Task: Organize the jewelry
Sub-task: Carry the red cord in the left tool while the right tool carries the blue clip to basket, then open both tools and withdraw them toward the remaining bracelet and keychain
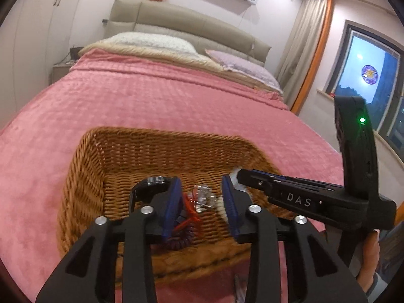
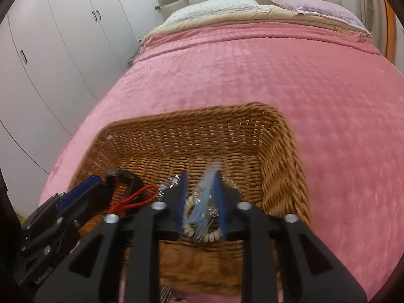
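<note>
Both grippers, the left gripper (image 1: 202, 202) and the right gripper (image 2: 200, 197), are matte black plastic frames with cut-out arms, round silver screws and ribbed blue pads, the right one's side stamped "DAS" in white beneath a handle with a small green light.

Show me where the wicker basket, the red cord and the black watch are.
wicker basket (image 2: 285, 176): right wrist view, inner right wall.
red cord (image 2: 141, 197): right wrist view, middle of loop.
black watch (image 1: 151, 186): left wrist view, its case.
</note>
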`<state>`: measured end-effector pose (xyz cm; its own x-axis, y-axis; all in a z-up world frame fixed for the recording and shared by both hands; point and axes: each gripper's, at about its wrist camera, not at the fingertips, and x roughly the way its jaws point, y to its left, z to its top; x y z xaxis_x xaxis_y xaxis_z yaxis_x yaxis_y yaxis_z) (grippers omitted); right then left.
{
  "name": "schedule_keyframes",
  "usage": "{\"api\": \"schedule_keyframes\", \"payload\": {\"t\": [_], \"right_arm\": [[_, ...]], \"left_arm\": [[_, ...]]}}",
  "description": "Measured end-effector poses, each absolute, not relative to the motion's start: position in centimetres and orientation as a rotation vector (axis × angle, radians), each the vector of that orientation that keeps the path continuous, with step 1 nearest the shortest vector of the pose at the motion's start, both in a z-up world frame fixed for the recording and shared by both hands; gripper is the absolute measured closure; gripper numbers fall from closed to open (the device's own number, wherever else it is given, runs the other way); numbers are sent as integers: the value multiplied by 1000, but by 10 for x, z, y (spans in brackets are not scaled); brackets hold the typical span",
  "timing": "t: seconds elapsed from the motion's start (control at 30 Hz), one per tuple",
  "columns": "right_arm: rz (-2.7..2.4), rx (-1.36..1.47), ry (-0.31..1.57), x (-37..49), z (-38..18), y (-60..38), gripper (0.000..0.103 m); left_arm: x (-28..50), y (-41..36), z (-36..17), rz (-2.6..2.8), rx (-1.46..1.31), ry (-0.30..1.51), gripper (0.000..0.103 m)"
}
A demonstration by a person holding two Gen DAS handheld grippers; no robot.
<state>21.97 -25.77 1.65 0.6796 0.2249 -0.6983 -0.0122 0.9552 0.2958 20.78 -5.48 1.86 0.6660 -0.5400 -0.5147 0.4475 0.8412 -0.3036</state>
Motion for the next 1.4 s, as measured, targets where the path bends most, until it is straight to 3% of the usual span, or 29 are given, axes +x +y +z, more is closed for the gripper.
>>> {"api": "schedule_keyframes", "payload": {"t": [0.1, 0.53, 0.9, 1.23, 1.4], "right_arm": [[136, 274, 788, 203, 32, -260, 77], [206, 191, 644, 56, 80, -232, 77], [200, 137, 742, 13, 14, -218, 77], [178, 88, 828, 60, -23, -211, 77], [178, 60, 865, 87, -36, -209, 77]], "left_arm": [[194, -52, 34, -567, -154, 595, 57], [57, -15, 85, -623, -151, 467, 57], [19, -12, 25, -587, -130, 612, 57], [57, -32, -40, -466, -90, 838, 57], [59, -42, -50, -458, -33, 863, 58]]}}
